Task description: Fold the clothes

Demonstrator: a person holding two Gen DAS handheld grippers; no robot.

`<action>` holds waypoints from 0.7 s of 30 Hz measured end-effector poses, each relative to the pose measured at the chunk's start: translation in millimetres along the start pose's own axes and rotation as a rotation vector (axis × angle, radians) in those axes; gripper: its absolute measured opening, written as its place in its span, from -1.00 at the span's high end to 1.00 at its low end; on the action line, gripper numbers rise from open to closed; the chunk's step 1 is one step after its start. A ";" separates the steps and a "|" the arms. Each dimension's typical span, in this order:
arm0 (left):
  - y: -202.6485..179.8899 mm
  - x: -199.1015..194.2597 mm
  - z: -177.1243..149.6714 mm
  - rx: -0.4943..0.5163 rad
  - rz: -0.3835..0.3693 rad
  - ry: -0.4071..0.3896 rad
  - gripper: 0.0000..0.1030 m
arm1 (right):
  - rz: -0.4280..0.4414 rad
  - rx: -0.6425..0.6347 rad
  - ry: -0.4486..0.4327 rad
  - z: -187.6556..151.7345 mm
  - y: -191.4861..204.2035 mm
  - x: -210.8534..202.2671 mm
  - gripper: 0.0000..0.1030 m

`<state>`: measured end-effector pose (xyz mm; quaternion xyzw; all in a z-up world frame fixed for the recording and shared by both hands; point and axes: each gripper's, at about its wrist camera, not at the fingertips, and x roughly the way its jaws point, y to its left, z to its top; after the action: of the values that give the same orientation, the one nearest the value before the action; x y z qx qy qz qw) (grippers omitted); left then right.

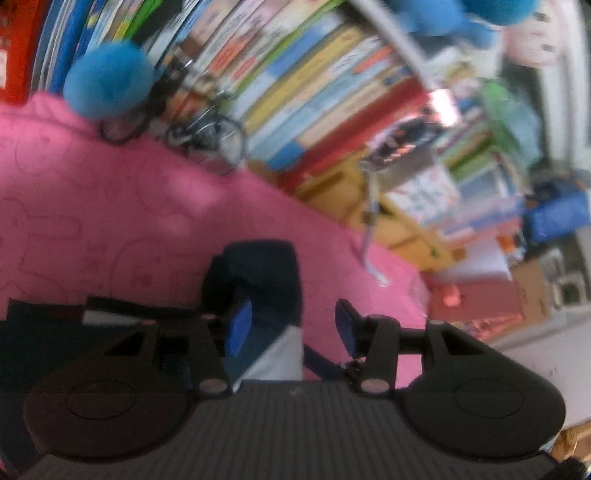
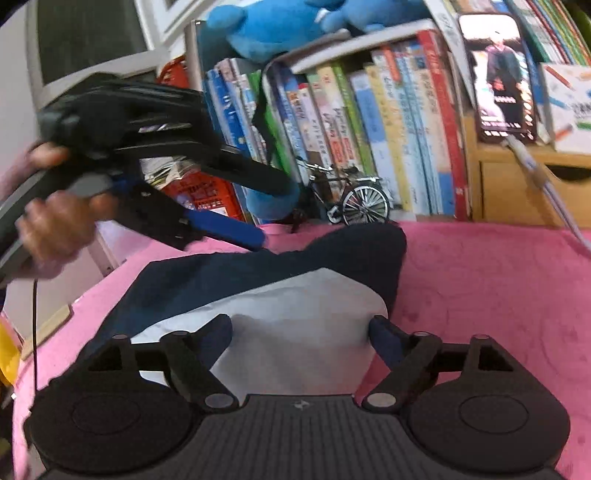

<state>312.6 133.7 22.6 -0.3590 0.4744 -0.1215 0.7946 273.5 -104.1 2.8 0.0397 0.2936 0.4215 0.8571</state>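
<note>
The right gripper [image 2: 301, 332] stands with its jaws wide apart over the white panel of a navy and white garment [image 2: 295, 310], and nothing is pinched between its blue-padded fingers [image 2: 384, 338]. The cloth lies flat beneath them, not lifted.

The left gripper [image 1: 291, 326] is also parted, less widely, with its pads clear of the fabric. In its own blurred view a dark folded end of the garment [image 1: 258, 273] shows between and beyond the fingers, but it seems to lie on the surface below rather than in the grip. Seen from the right wrist, the left gripper [image 2: 258, 206] hangs in the air above the far left edge of the garment, held by a person's hand [image 2: 55, 229] wrapped round its handle, with a thin black cable [image 2: 35, 332] trailing down from it.

The garment is spread on a pink blanket [image 2: 498, 295] with faint cartoon outlines, its navy part towards the back and the white part nearer the right gripper.

Behind the blanket stands a row of upright books [image 2: 388, 140], with a small model bicycle [image 2: 351, 195] in front of them. A blue plush toy [image 2: 280, 26] sits on top of the shelf, a phone [image 2: 498, 74] leans against the books, and a wooden drawer unit [image 2: 517, 184] is at the right.
</note>
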 end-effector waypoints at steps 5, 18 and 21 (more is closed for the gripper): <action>14.9 26.5 18.8 -0.069 0.080 0.073 0.06 | 0.055 0.021 -0.002 -4.1 -11.4 7.2 -0.72; 8.9 44.0 34.4 0.043 -0.065 0.147 0.74 | 0.120 0.052 -0.006 -5.1 -17.5 15.3 -0.80; 13.3 42.3 39.6 0.027 -0.128 0.130 0.75 | 0.124 0.049 -0.002 -5.2 -16.6 15.5 -0.81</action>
<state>366.0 138.6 -3.1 -0.3692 0.4994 -0.2014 0.7575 289.7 -104.2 -14.1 0.0790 0.3000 0.4666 0.8283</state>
